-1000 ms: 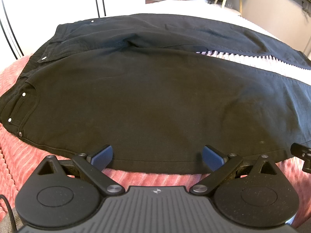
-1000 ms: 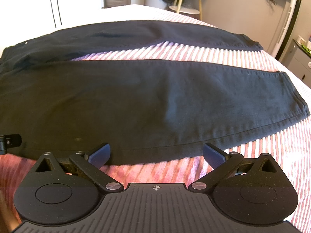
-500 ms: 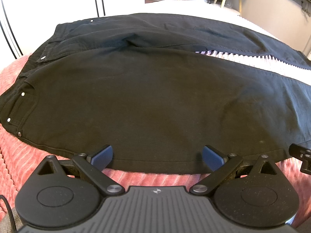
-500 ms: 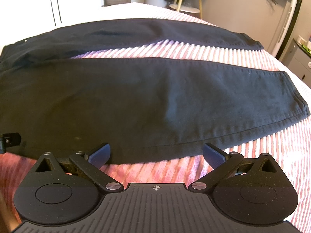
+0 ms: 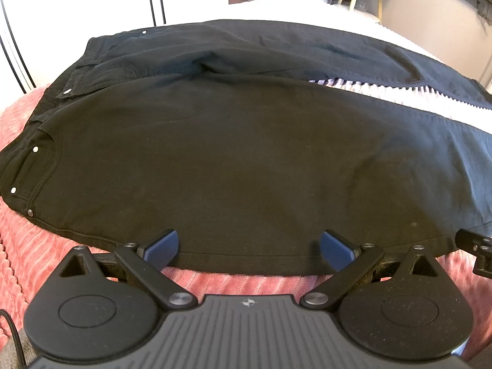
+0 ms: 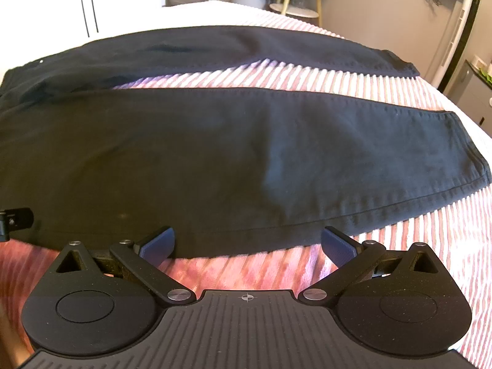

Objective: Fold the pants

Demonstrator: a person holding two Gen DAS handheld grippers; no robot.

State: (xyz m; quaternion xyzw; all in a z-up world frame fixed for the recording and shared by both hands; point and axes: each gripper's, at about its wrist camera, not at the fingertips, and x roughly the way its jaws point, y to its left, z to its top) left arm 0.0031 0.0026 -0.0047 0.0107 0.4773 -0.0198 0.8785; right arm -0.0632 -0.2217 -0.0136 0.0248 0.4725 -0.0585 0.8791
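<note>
Black pants (image 5: 233,160) lie flat on the pink ribbed bed (image 6: 323,73), legs spread apart. The left gripper (image 5: 249,247) and right gripper (image 6: 247,243) both sit at the near leg's edge, fingers wide apart, holding nothing.

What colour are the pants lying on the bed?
Black; the pants show best in the right wrist view.

One pair of black pants (image 5: 233,160), two pant legs, one pink ribbed blanket (image 6: 353,77).
</note>
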